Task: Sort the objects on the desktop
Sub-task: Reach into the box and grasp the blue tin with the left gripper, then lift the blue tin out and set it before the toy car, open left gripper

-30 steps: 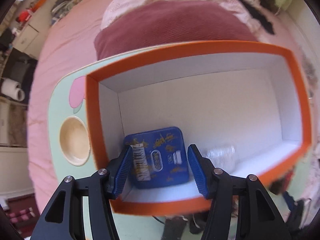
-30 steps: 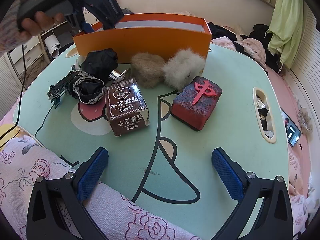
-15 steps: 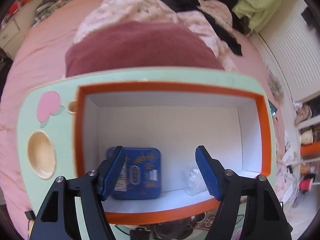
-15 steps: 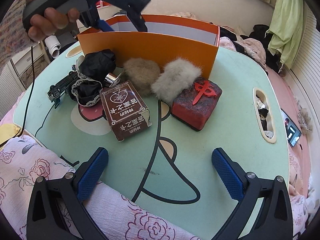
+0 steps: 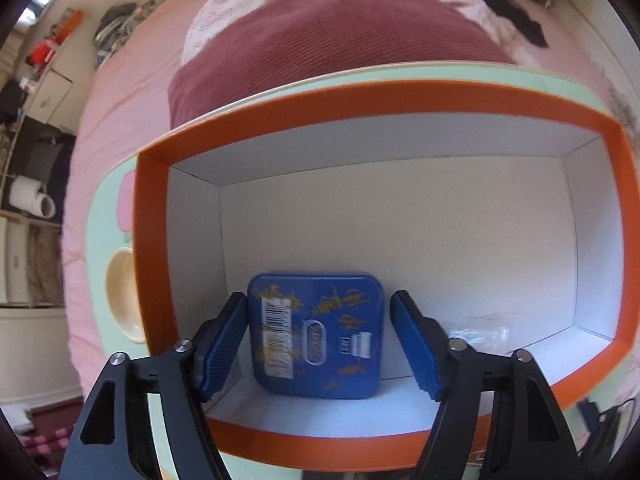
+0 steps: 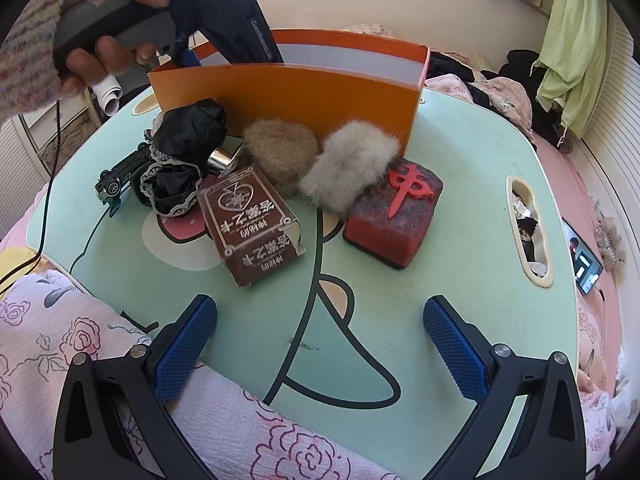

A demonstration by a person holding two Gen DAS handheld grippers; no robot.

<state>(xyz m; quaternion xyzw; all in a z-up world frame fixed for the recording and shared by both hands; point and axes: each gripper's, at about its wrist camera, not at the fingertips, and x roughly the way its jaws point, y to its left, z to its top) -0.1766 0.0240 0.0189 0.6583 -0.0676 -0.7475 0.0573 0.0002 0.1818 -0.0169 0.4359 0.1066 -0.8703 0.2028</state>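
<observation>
Our left gripper (image 5: 318, 344) straddles the blue tin (image 5: 316, 336) inside the orange box (image 5: 372, 100), jaws closing, pads not yet touching. We should centre on the tin before squeezing. Right gripper (image 6: 320, 352) gapes empty.

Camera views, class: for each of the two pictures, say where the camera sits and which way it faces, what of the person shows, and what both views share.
Left wrist: above the orange box, looking steeply down at the blue tin; the left gripper, jaws closing, straddles it.
Right wrist: low at the table's near edge, facing across it; the open right gripper and the person's left hand show.
Shared: the orange box, the table, the left gripper.
</observation>
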